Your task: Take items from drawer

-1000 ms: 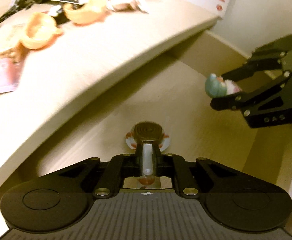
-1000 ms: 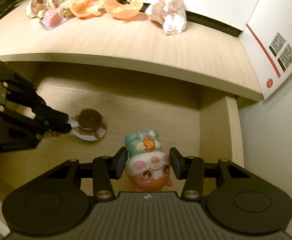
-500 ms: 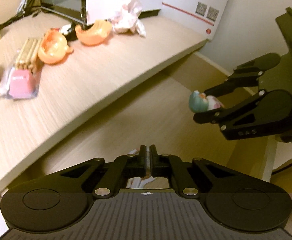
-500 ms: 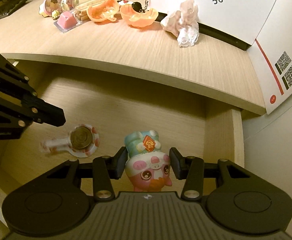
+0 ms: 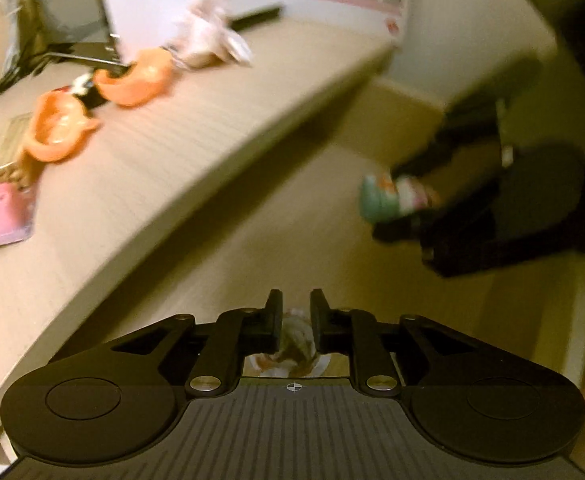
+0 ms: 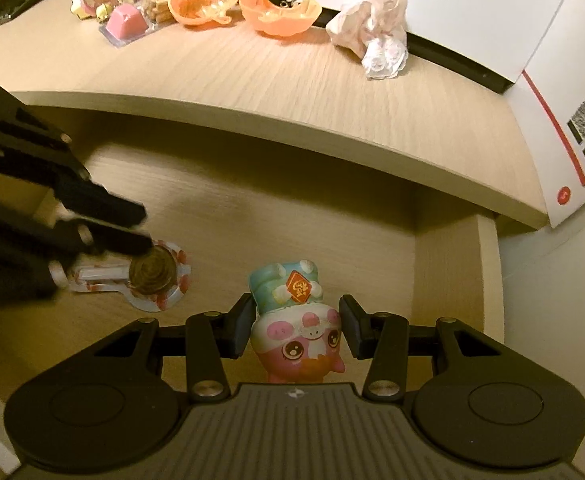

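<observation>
My right gripper (image 6: 296,320) is shut on a pink pig toy with a teal hat (image 6: 292,312), held upside down over the open wooden drawer (image 6: 446,280). The left wrist view shows the same toy (image 5: 376,200), blurred, in the right gripper (image 5: 396,208). A brown swirl candy on a white, red-spotted wrapper (image 6: 152,274) lies on the drawer floor at the left. My left gripper (image 6: 142,228) hovers just over it. Its jaws are opening, and the candy (image 5: 292,344) shows through the narrow gap below the left gripper (image 5: 295,312), with the pads not pressing on it.
The desk top (image 6: 252,72) overhangs the back of the drawer. On it lie two orange shell halves (image 6: 280,12), a crumpled pink wrapper (image 6: 376,28), a pink packet (image 6: 126,26) and small figures. A white box (image 6: 472,8) stands at the back right.
A second ago my left gripper was shut on the candy's stick. It then stood shut and empty with the candy lying in the drawer; now its jaws part over it. The right gripper kept still.
</observation>
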A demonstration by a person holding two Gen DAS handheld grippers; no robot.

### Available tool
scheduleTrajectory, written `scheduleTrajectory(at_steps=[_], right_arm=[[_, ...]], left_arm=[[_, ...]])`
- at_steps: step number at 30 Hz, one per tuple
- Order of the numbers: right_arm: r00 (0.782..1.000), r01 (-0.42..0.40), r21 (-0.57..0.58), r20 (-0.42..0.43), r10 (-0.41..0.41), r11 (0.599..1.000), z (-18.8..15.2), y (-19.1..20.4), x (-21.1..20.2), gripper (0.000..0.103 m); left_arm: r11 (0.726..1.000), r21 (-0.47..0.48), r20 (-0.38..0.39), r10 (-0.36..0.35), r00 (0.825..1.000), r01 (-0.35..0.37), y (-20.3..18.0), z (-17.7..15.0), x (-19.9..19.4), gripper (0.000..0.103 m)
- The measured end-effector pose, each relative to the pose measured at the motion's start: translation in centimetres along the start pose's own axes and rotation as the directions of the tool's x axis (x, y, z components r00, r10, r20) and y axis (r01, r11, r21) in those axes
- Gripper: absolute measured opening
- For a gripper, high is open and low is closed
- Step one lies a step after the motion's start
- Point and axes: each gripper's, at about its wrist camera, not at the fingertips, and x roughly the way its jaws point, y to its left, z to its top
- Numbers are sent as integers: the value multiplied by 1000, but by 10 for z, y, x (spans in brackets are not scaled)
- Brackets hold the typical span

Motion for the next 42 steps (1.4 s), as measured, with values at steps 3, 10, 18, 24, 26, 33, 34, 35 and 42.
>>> scheduleTrajectory(at_steps=[3, 10, 18, 24, 26, 33, 34, 35, 42], right_arm=[[1000, 6, -13, -4, -6, 1000, -1, 2, 2, 46], [999, 1, 11, -42, 0, 1000, -7, 2, 13, 46], [999, 1, 27, -50, 1, 1000, -8, 1, 17, 46], [999, 8, 35, -46, -6, 999, -9, 1, 16, 46], [999, 7, 41, -45, -5, 999, -10, -2, 17, 46], [999, 1, 32, -51, 1, 999, -9, 0, 17, 46], [999, 0, 33, -52, 1, 999, -9, 0, 17, 46], [999, -1, 33, -53, 3, 999, -10, -1, 16, 46], [998, -8, 29, -66, 10, 1000, -10, 0, 16, 46]], left_arm=[[999, 37, -45, 37, 998, -36, -7, -4, 10, 18], [999, -38, -91, -36, 995, 33, 1, -10, 27, 18], [988, 20, -79, -152, 985, 154, -4, -9, 29, 63], [999, -16, -5, -45, 999, 45, -5, -8, 21, 60], [999, -40, -28, 4, 1000, -5, 0, -8, 25, 60], [997, -73, -99, -11, 995, 4, 1, -9, 48, 61], [996, -85, -95, -12, 995, 4, 1, -7, 49, 61], [996, -94, -91, -12, 996, 3, 2, -5, 51, 61], [995, -95, -93, -11, 996, 2, 2, 4, 55, 49]])
